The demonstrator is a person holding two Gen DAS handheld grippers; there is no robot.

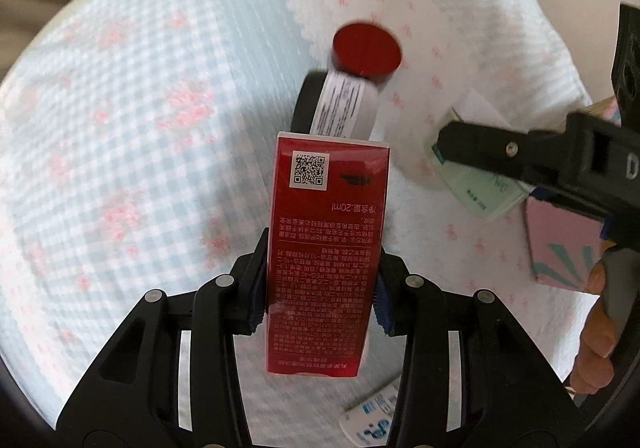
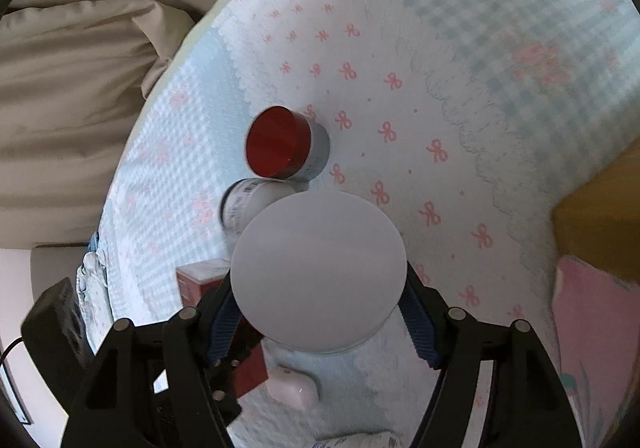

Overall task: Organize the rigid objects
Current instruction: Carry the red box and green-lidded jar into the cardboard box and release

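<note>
My left gripper (image 1: 320, 288) is shut on a red carton (image 1: 326, 232) with a QR code and small print, its blue pads (image 1: 260, 288) pressing both long sides; the carton hangs above the bedspread. Beyond it stands a red-capped jar (image 1: 366, 48) with a white printed label. My right gripper (image 2: 320, 328) is shut on a white round jar with a pale grey lid (image 2: 320, 272), which fills the middle of the right wrist view. Past it are the red-capped jar (image 2: 280, 144) and a second white labelled jar (image 2: 248, 204). The red carton (image 2: 200, 280) shows at lower left.
The bedspread (image 1: 140, 128) is blue-white gingham with pink bows. A pink box (image 1: 560, 244) and a green-white packet (image 1: 480, 188) lie by the right gripper (image 1: 520, 160) and a hand (image 1: 600, 320). A small pink case (image 2: 292, 388), a beige pillow (image 2: 80, 88), a yellow-brown object (image 2: 600, 216).
</note>
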